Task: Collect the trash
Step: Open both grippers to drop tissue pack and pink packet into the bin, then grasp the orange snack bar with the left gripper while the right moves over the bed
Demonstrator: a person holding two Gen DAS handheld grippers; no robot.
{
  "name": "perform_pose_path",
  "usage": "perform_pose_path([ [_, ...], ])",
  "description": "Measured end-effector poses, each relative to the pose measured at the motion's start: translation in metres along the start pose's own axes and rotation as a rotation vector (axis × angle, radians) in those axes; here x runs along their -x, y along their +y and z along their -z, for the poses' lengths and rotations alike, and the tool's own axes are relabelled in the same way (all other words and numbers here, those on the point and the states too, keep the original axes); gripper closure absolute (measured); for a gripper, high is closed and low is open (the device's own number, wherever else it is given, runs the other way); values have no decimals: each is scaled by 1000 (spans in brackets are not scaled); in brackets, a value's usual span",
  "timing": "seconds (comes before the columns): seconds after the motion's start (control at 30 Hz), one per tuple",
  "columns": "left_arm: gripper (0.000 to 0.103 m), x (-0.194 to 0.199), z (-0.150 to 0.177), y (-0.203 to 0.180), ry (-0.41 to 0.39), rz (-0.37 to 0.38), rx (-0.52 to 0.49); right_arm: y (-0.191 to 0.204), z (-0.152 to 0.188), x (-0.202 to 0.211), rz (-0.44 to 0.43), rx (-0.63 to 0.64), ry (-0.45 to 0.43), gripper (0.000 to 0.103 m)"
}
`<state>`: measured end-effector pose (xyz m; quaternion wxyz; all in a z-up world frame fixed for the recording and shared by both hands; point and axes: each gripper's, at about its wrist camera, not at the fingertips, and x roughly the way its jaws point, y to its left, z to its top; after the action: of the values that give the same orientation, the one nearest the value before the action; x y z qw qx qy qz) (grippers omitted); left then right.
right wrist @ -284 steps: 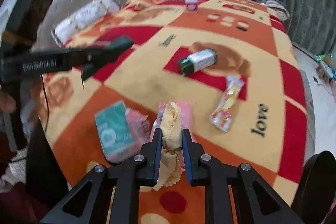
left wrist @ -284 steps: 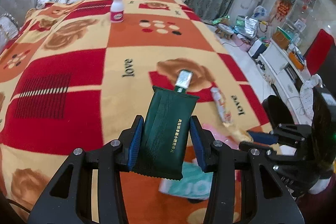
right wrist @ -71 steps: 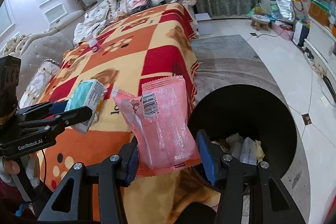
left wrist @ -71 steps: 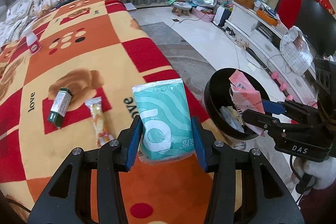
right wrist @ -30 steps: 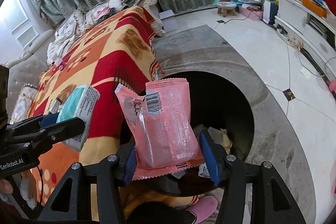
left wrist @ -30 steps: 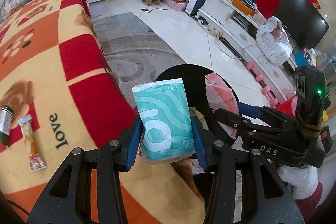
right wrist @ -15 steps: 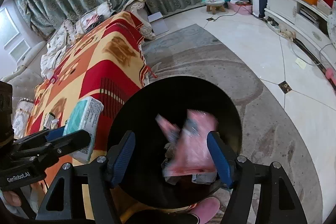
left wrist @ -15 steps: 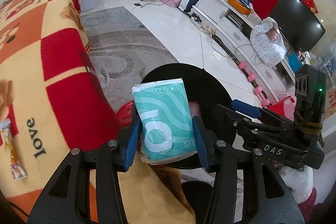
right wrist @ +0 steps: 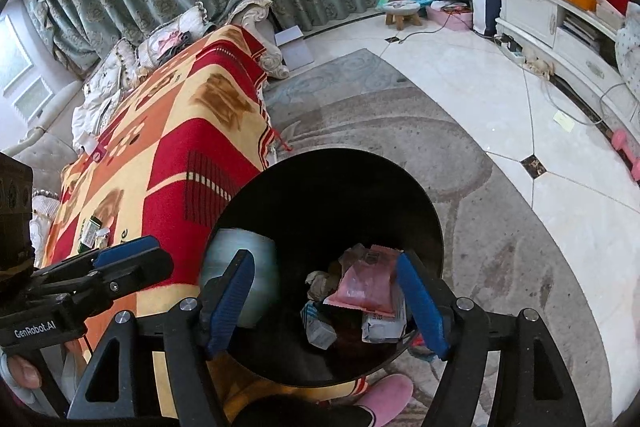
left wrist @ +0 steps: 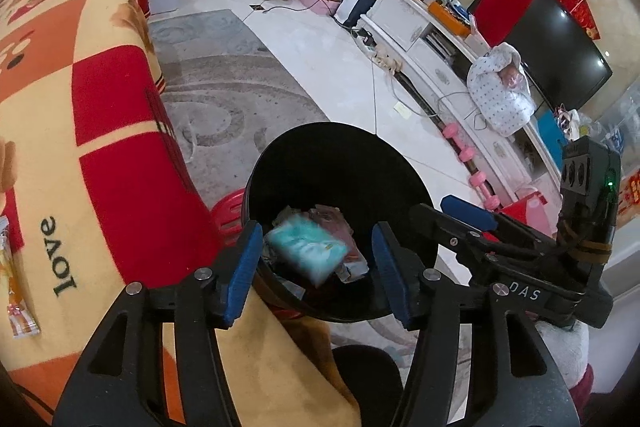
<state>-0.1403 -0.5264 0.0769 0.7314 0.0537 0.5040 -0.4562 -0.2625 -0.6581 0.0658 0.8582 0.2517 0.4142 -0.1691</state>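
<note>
The black round bin (left wrist: 336, 131) (right wrist: 328, 163) stands on the floor beside the bed. My left gripper (left wrist: 316, 227) hangs over it with jaws opening and nothing pressed between the pads. The teal tissue pack (left wrist: 306, 251) is a blur below them, falling into the bin; in the right wrist view the teal pack (right wrist: 244, 275) shows at the bin's left wall. My right gripper (right wrist: 324, 259) is also over the bin, jaws opening and empty. The pink wrapper (right wrist: 368, 283) lies on other trash inside. Each gripper shows in the other's view: right gripper (left wrist: 444, 211), left gripper (right wrist: 156, 255).
The bed with its red, orange and yellow blanket (left wrist: 80, 107) is left of the bin. On the blanket lie a snack wrapper (left wrist: 16, 307) and a green box (right wrist: 90, 231). A pink slipper (right wrist: 384, 395) is by the bin. A white TV cabinet (left wrist: 440, 59) lines the right.
The teal pack has left my left gripper's pads and is dropping into the bin. The pink wrapper, mid-fall half a second ago, now rests in the bin. Both jaws have widened.
</note>
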Motion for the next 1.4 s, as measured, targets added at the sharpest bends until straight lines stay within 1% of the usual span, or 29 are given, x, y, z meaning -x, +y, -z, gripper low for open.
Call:
perform_pose_path([
  [0.13,47,4,3,3,-3,-14,3,4,0,3,0,9,0,30],
  [0.27,47,11,6,11,-10,-54,9,11,2,1,-8,22,4,30],
  [0.4,47,22,11,20,-27,-96,19,21,5,-3,-18,35,17,30],
  [0.63,47,50,28,41,-67,-194,40,42,9,-7,-45,68,33,29],
  [0.8,47,79,45,79,-100,-278,93,70,15,-13,-80,112,56,29],
  [0.87,47,91,49,100,-114,-321,127,81,19,-17,-94,136,68,29],
  [0.97,47,99,53,127,-116,-360,171,99,23,-22,-117,164,84,29],
  [1.07,47,97,52,151,-106,-385,204,115,27,-28,-139,188,97,29],
  [1.23,48,80,45,172,-73,-391,234,137,32,-31,-183,210,108,29],
  [1.3,52,73,41,180,-58,-371,251,143,34,-32,-191,213,109,29],
  [1.37,65,68,40,183,-44,-367,255,150,36,-34,-197,224,114,29],
  [1.4,69,65,39,183,-41,-367,251,153,37,-35,-199,229,118,29],
])
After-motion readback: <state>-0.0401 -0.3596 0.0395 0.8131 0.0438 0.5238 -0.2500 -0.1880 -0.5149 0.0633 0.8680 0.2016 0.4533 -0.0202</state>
